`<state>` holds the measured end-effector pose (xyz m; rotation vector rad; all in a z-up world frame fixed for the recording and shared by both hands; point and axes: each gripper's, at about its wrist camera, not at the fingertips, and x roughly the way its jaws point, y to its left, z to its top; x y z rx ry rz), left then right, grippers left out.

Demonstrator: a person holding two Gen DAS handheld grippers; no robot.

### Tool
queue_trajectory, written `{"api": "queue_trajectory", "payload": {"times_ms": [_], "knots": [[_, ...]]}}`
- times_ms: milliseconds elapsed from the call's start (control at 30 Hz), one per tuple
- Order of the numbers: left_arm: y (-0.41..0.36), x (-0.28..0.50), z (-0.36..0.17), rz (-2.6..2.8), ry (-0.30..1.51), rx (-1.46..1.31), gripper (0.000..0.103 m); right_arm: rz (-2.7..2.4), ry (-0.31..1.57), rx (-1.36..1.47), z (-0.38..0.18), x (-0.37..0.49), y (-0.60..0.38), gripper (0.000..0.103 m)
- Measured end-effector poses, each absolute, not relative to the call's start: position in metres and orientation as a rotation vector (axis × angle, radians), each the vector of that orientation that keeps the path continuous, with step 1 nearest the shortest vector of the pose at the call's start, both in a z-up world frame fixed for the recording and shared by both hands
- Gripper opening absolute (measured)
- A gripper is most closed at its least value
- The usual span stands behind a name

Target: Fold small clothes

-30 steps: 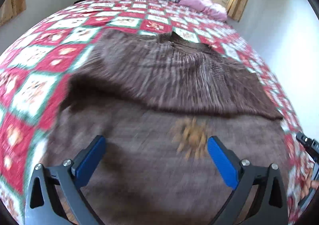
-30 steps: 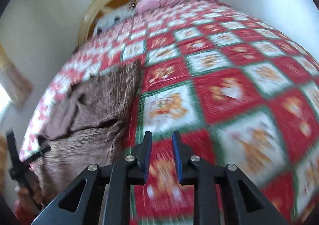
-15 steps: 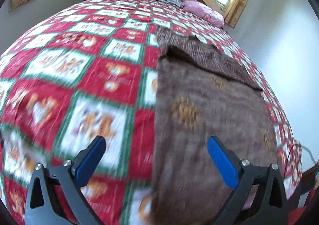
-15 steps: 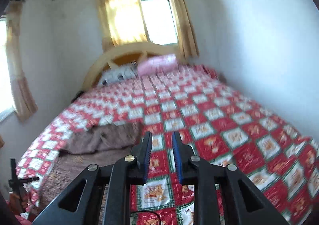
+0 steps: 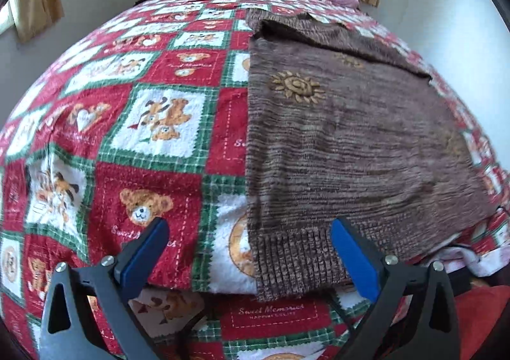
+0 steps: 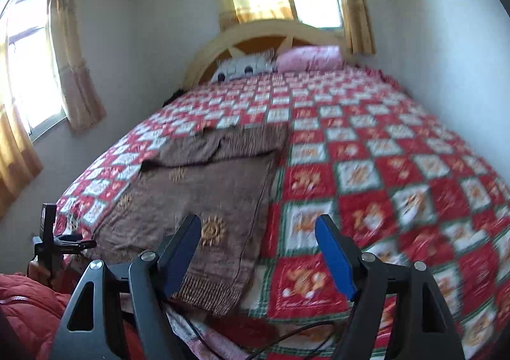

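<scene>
A brown knitted sweater (image 5: 344, 143) with orange sun motifs lies flat on the bed, its far part folded over and its ribbed hem hanging at the near edge. It also shows in the right wrist view (image 6: 204, 194). My left gripper (image 5: 248, 251) is open and empty, held just above the hem's left corner. My right gripper (image 6: 258, 248) is open and empty, above the sweater's right edge near the hem.
The bed has a red, green and white teddy-bear quilt (image 5: 159, 124). Pillows (image 6: 306, 57) lie by the wooden headboard (image 6: 264, 32). Curtained windows are behind and to the left. Red fabric (image 6: 28, 306) lies at the bed's near left. White walls flank the bed.
My right gripper has opened from shut and lowered toward the sweater's hem. My left gripper has pulled back from over the sweater to the near hem corner, staying open.
</scene>
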<state>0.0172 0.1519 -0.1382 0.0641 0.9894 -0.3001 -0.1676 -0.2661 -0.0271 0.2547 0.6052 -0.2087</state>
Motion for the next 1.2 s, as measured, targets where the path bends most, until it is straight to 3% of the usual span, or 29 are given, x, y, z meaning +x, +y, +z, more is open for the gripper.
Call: {"api": "queue_trajectory", "payload": {"times_ms": [133, 333, 667, 1100, 1200], "knots": [[0.143, 0.017, -0.145, -0.251, 0.995, 0.136, 0.103, -0.209, 0.677, 0.303, -0.056, -0.154, -0.266, 0.075], [0.142, 0.014, -0.146, -0.232, 0.982, 0.143, 0.103, -0.328, 0.804, 0.152, -0.081, -0.140, -0.253, 0.075], [0.130, 0.006, -0.145, -0.296, 0.982, 0.152, 0.102, -0.309, 0.828, 0.242, -0.092, -0.157, -0.264, 0.075], [0.125, 0.002, -0.148, -0.377, 0.979, 0.077, 0.094, -0.279, 0.868, 0.324, -0.114, -0.162, -0.271, 0.075], [0.124, 0.001, -0.147, -0.391, 0.976, 0.076, 0.087, -0.229, 0.891, 0.291, -0.120, -0.154, -0.256, 0.075]]}}
